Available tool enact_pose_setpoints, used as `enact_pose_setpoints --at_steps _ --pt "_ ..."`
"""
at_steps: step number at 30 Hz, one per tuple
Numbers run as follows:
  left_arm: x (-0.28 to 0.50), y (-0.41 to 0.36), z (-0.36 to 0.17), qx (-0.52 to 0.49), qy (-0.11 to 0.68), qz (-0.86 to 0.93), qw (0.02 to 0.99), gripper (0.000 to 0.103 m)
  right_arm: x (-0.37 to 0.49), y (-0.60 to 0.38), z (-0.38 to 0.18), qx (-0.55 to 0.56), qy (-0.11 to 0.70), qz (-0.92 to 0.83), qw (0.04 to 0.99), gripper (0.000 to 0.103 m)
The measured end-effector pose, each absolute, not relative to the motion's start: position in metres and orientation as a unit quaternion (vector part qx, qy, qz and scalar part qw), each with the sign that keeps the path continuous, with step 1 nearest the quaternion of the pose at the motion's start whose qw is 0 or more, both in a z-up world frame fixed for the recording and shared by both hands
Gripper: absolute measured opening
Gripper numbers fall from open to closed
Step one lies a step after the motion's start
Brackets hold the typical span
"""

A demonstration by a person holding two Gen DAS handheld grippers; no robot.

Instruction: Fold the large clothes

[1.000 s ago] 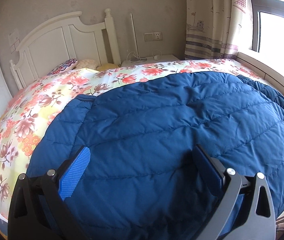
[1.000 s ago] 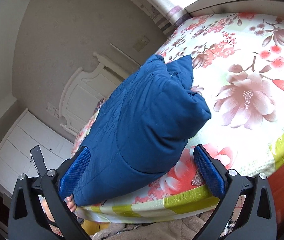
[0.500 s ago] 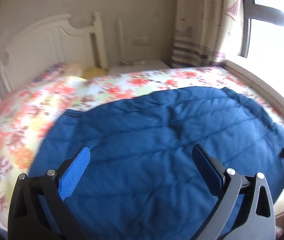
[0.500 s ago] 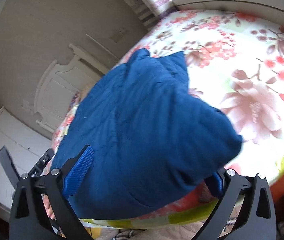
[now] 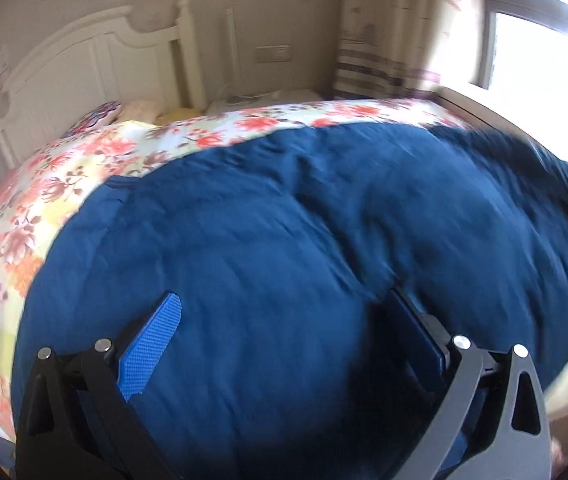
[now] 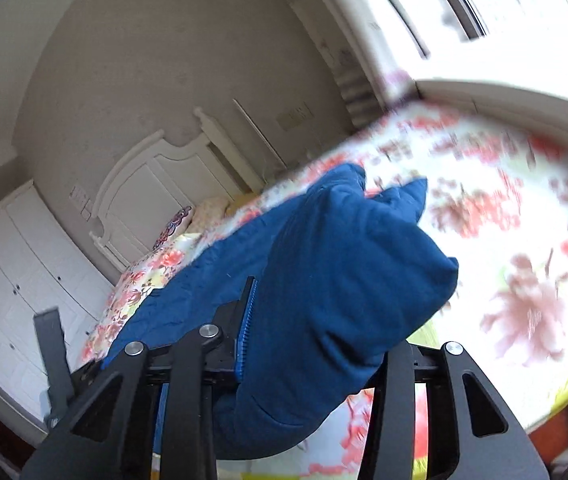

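A large dark blue padded jacket (image 5: 284,220) lies spread across the bed. My left gripper (image 5: 284,298) hovers over its near part, open, with both blue pads wide apart above the fabric. In the right wrist view the jacket's end (image 6: 344,260) is bunched up and raised off the floral sheet (image 6: 524,240). My right gripper (image 6: 324,316) is closing on that bunched end. Its left pad (image 6: 245,320) presses into the cloth, and the other finger is hidden behind the fabric.
The bed carries a floral sheet (image 5: 63,184), with pillows (image 5: 99,114) by the white headboard (image 5: 83,68). A curtain (image 5: 384,40) and a bright window (image 5: 544,40) are on the right. White wardrobe doors (image 6: 11,272) stand beyond the bed's far side.
My right gripper's jaws have come together on the jacket's end and lifted it off the sheet. The left gripper has shifted a little and stays open.
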State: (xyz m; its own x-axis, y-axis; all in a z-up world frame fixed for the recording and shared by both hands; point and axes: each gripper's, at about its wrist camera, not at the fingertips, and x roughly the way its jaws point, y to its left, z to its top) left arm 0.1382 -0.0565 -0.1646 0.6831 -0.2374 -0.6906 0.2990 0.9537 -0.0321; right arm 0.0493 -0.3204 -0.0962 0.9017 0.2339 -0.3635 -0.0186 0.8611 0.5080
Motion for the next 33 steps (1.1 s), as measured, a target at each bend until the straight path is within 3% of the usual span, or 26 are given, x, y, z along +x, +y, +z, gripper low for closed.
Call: enact_pose_setpoints --at_steps 4,8,11,16,18,21,25,28,33 --pt "0.104 -0.044 -0.177 0.059 0.365 -0.165 0.914 0.100 0.048 -0.268 -0.053 0.159 0.160 0.095 0.969 0.042" --pt "0.091 0.023 -0.166 -0.031 0.386 -0.224 0.894 0.100 0.047 -0.172 -0.013 -0.004 0.100 0.153 0.983 0.042" --pt "0.084 0.111 -0.143 -0.113 0.344 -0.150 0.920 0.100 0.056 -0.093 -0.008 -0.122 0.094 0.192 0.969 0.042" --pt "0.069 0.246 -0.111 -0.226 0.279 -0.009 0.933 0.099 0.070 0.036 -0.066 -0.314 0.130 0.257 0.905 0.042" --pt "0.061 0.264 -0.100 -0.229 0.262 0.004 0.938 0.100 0.062 0.073 -0.112 -0.412 0.132 0.270 0.860 0.042" --pt "0.061 0.261 -0.088 -0.209 0.250 -0.014 0.945 0.100 0.038 0.089 -0.154 -0.507 0.072 0.238 0.825 0.042" --pt "0.082 0.222 -0.076 -0.185 0.254 -0.076 0.946 0.100 0.032 0.064 -0.140 -0.449 0.049 0.252 0.856 0.032" --pt "0.093 0.184 -0.059 -0.148 0.242 -0.105 0.953 0.100 0.022 0.043 -0.106 -0.375 0.012 0.258 0.890 0.031" --pt "0.110 0.135 -0.010 -0.074 0.217 -0.136 0.964 0.100 0.012 0.045 -0.117 -0.410 -0.002 0.298 0.862 0.032"
